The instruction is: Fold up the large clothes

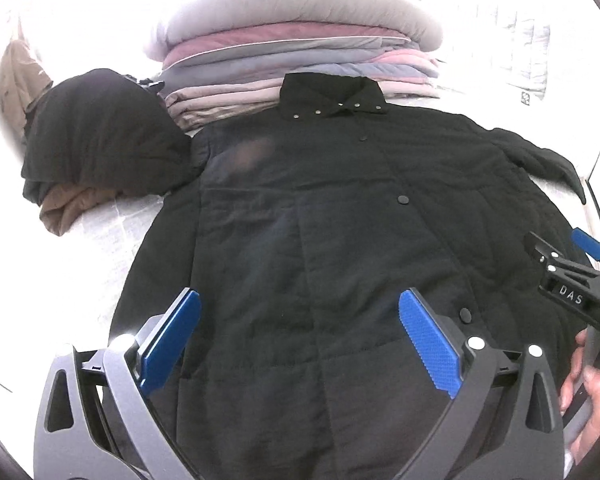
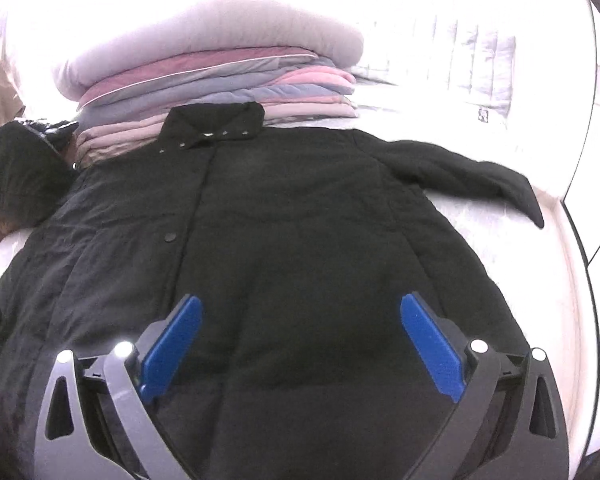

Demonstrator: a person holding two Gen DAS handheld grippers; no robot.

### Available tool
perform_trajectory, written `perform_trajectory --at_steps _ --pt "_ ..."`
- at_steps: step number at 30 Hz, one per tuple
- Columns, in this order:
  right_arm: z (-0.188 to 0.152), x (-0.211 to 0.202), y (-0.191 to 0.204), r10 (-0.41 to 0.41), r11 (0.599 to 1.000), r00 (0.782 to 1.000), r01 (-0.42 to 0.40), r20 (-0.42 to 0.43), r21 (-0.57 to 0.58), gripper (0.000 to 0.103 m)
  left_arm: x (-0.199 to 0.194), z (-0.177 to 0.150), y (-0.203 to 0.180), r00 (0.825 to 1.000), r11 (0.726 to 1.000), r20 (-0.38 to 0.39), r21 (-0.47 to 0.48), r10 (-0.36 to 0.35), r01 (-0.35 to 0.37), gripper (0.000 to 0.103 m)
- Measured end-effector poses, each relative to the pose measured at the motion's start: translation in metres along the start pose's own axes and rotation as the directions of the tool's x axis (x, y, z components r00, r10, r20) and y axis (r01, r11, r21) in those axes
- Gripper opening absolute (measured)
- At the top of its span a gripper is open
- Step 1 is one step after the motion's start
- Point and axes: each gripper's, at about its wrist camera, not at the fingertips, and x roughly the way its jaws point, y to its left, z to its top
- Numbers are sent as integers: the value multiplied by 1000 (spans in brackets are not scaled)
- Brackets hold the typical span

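Observation:
A large black quilted coat (image 1: 320, 220) lies flat, front up, on a white bed, collar (image 1: 332, 94) at the far end, snap buttons down the front. Its right sleeve (image 2: 472, 176) stretches out to the right. My left gripper (image 1: 300, 332) is open, blue pads wide apart, hovering above the coat's lower part. My right gripper (image 2: 300, 336) is open too, above the coat's lower right half (image 2: 308, 240). It also shows at the right edge of the left wrist view (image 1: 580, 272), held by a hand.
A stack of folded pink and grey bedding (image 1: 300, 56) with a pillow on top stands behind the collar. A black and brown pile of clothes (image 1: 96, 140) lies at the far left. The white bed edge (image 2: 572, 280) runs along the right.

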Motion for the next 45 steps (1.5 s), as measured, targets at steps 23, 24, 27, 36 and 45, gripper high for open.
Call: perform_trajectory --at_steps 23,24,27,36,45 --pt "-5 9 27 -11 998 1000 10 -17 -68 96 20 -15 12 999 995 -49 -100 -7 2 96" --pt "-5 10 27 -11 998 1000 9 -21 -68 96 21 -16 11 999 995 -49 -98 -5 0 96" --pt "-5 13 28 -13 997 999 11 -36 -71 96 23 -18 9 998 995 -56 -96 -7 1 96" --pt "-6 14 28 -19 997 999 16 -41 -73 96 25 -20 6 998 995 -62 -99 -5 -1 96" --pt "-7 16 28 -18 997 999 14 -46 -73 96 25 -20 6 998 995 -64 -99 -8 1 96"
